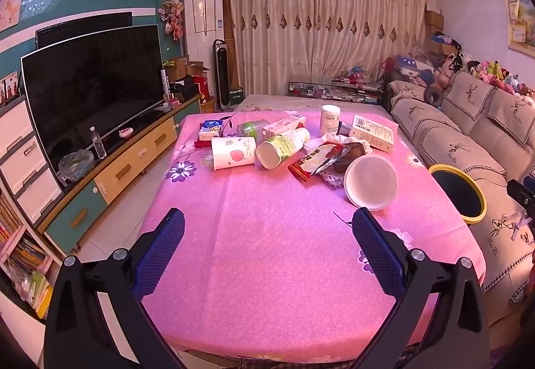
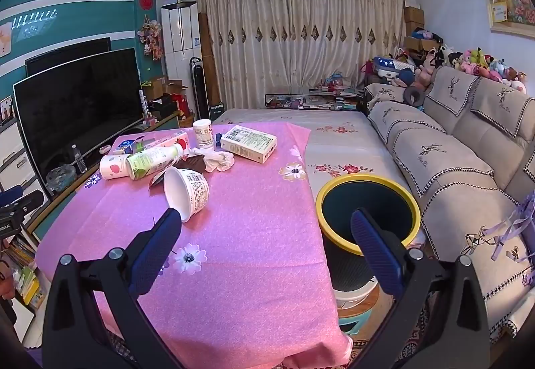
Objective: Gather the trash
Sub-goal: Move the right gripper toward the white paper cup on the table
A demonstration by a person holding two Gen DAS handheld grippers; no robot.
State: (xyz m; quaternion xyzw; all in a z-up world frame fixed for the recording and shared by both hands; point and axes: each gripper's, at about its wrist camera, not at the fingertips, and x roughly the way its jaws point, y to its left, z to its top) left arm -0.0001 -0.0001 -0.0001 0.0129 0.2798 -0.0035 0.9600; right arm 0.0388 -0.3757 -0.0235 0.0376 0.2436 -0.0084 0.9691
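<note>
Trash lies at the far end of a pink flowered table [image 1: 267, 252]: a tipped white tub [image 1: 371, 183], a white-green bottle [image 1: 284, 146], an apple-print cup [image 1: 234, 153], a red wrapper [image 1: 309, 161], a white box [image 1: 371, 133] and a white jar [image 1: 330, 118]. A dark bin with a yellow rim [image 2: 367, 211] stands right of the table. My left gripper [image 1: 267, 225] is open and empty above the near table. My right gripper [image 2: 265, 225] is open and empty, between the tub [image 2: 187, 193] and the bin.
A beige sofa [image 2: 451, 161] with plush toys runs along the right. A TV [image 1: 90, 84] on a low cabinet stands at the left. A low bed with a flowered cover [image 2: 334, 141] lies beyond the table. Drawers and bookshelves are at the near left.
</note>
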